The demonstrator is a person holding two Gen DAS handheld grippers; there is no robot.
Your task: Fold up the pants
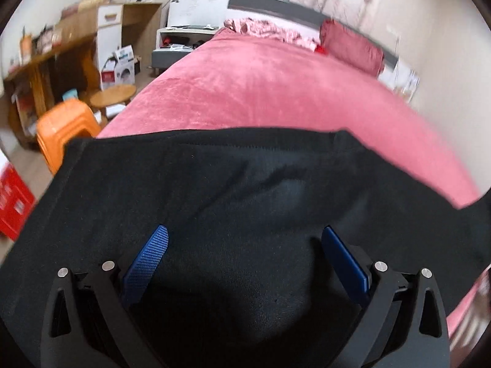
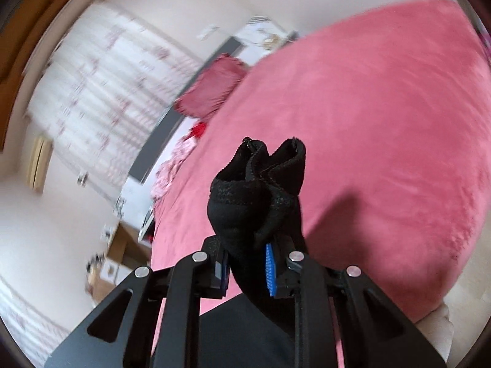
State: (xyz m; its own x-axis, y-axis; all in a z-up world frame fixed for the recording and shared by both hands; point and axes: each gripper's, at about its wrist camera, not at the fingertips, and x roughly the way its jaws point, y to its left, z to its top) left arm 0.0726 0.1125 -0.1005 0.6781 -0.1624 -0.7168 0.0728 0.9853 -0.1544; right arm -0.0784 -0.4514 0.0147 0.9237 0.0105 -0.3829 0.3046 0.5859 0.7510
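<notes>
Black pants point(image 1: 245, 190) lie spread across the near part of a pink bed cover point(image 1: 260, 92). My left gripper point(image 1: 245, 239) is open, its blue pads point(image 1: 150, 257) wide apart just above the black cloth, holding nothing. In the right wrist view my right gripper point(image 2: 248, 260) is shut on a bunched end of the black pants point(image 2: 260, 184), lifted above the pink bed point(image 2: 383, 138). The cloth sticks up past the fingertips and hangs down below them.
A red pillow point(image 1: 353, 46) and crumpled pink bedding point(image 1: 264, 29) lie at the bed's head. Left of the bed stand an orange stool point(image 1: 64, 132), a round wooden stool point(image 1: 112, 95), a wooden desk point(image 1: 58, 61) and a red crate point(image 1: 12, 202).
</notes>
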